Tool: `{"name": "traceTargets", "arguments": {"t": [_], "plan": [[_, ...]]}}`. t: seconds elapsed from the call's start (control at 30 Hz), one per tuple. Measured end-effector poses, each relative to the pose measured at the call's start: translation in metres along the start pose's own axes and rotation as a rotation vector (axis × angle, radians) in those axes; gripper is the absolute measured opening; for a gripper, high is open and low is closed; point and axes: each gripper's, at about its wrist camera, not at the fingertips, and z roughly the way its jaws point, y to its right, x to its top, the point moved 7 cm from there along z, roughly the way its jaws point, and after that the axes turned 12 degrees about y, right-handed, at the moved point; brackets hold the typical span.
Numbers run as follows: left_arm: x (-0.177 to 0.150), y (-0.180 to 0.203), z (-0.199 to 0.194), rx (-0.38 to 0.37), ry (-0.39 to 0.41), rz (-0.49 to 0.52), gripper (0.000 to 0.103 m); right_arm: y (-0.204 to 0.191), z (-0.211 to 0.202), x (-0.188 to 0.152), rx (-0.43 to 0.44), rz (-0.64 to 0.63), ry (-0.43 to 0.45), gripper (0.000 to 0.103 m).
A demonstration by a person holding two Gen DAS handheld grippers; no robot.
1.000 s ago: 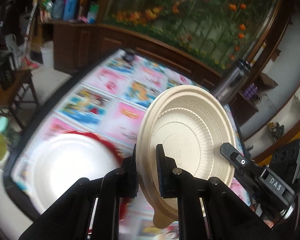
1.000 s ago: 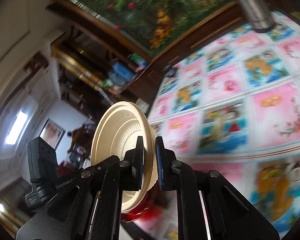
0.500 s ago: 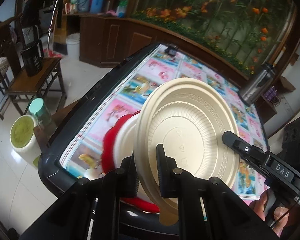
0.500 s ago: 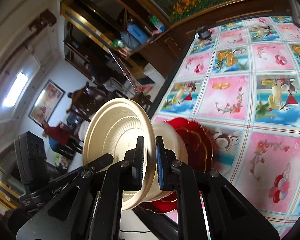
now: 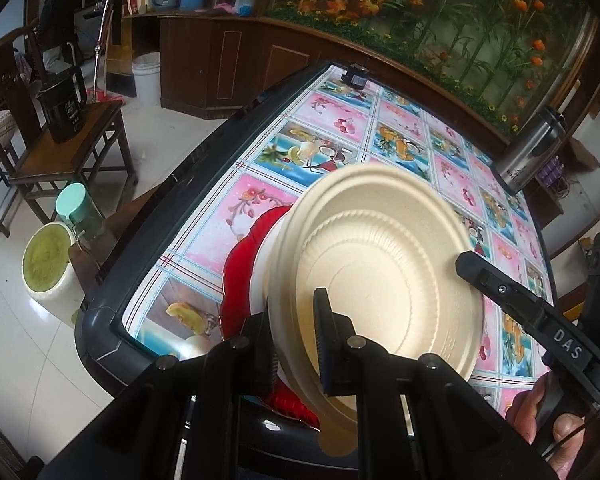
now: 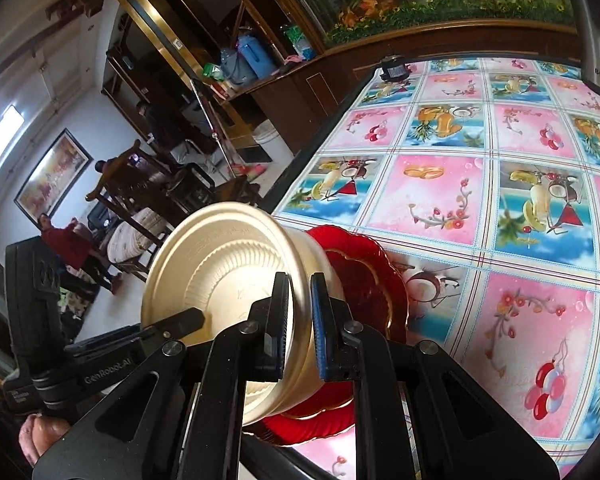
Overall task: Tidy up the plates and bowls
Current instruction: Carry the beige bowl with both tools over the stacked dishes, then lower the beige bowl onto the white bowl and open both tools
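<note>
Beige bowl [image 5: 380, 276] sits tilted just above the red plate [image 5: 240, 276]; my left gripper [image 5: 294, 344] and right gripper [image 6: 300, 328] both pinch its rim.

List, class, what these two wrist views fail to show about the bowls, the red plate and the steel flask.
- Left wrist: most of the red plate is hidden behind the beige bowl.
- Either view: how many bowls are nested; the walls overlap.
- Right wrist: the bowl's underside contact with the plate is hidden.
- Right wrist: the steel flask is cut off by the frame edge.
</note>
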Motion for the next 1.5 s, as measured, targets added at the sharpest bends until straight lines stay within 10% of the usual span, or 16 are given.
{"name": "traceTargets", "arguments": {"t": [0.47, 0.67, 1.17, 1.5], "plan": [[0.006, 0.002, -0.003, 0.073, 0.026, 0.131, 0.027, 0.002, 0.0, 0.004, -0.002, 0.0, 0.031, 0.011], [0.028, 0.003, -0.033, 0.261, 0.182, 0.292, 0.061, 0.013, -0.003, 0.007, -0.004, 0.04, 0.047, 0.011], [0.032, 0.039, -0.058, 0.156, 0.327, 0.273, 0.076, 0.051, -0.025, 0.018, -0.008, 0.138, 0.114, 0.011], [0.032, 0.031, -0.086, 0.299, 0.482, 0.241, 0.087, 0.007, -0.049, 0.009, 0.074, -0.032, 0.175, 0.012]]}}
